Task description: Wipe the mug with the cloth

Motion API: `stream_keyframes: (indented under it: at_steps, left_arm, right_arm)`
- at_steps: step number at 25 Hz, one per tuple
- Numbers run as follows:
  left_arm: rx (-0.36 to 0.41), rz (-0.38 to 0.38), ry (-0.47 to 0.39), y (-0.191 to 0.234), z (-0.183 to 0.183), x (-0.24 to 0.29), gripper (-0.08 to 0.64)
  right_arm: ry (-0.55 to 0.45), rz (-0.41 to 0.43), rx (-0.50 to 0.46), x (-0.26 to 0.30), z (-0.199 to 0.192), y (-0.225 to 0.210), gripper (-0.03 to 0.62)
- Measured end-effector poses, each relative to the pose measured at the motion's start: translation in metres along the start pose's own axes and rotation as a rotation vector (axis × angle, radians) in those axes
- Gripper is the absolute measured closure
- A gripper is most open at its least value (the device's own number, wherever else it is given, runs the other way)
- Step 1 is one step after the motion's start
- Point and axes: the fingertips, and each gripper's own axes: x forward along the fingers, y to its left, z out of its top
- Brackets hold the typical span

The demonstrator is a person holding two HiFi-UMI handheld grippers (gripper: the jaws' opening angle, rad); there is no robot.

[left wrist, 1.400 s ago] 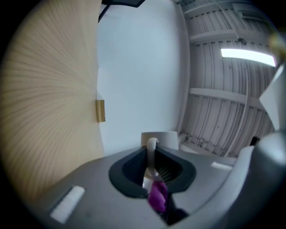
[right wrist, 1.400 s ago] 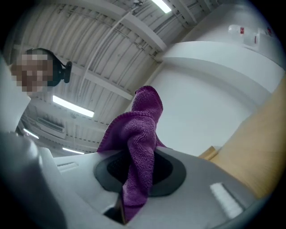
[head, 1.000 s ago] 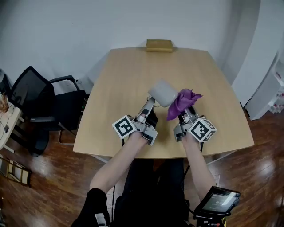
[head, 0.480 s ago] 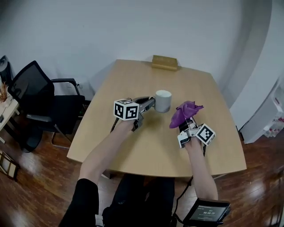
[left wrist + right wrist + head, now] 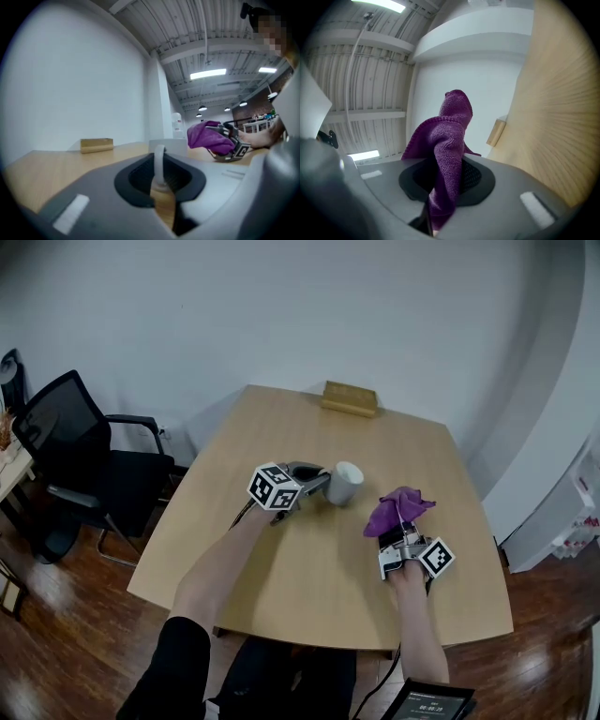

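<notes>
Change: mug [image 5: 344, 482] and cloth [image 5: 398, 510] have parted since a second ago; you've swung the mug down near the table's [image 5: 309, 577] middle.
Meaning: wiping looks paused or finished, I'd judge.
Left gripper [image 5: 323, 481]: your jaws pinch the handle [image 5: 159, 164] and have just been easing open.
Right gripper [image 5: 396, 531]: your jaws clamp the cloth over the table's right half.
Mug: plain white, slightly tilted; contact with the table unclear.
</notes>
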Motion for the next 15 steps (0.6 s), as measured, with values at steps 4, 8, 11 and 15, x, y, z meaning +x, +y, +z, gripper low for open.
stream_keyframes:
  at_steps: [4, 8, 11, 15]
  left_arm:
    - [0.082, 0.036, 0.07, 0.01, -0.004, 0.007, 0.496]
    - [-0.023, 0.075, 0.113, 0.024, -0.015, 0.005, 0.478]
    - [-0.109, 0.063, 0.123, 0.027, -0.023, 0.0, 0.407]
    - [-0.13, 0.118, 0.141, 0.035, -0.024, -0.006, 0.402]
  right_arm:
    - [-0.019, 0.021, 0.043, -0.001, 0.006, 0.001, 0.528]
    - [-0.006, 0.039, 0.046, -0.001, 0.004, 0.003, 0.528]
    - [0.0, 0.033, 0.044, -0.002, 0.004, 0.001, 0.528]
    - [0.019, 0.06, 0.058, 0.003, 0.0, 0.006, 0.528]
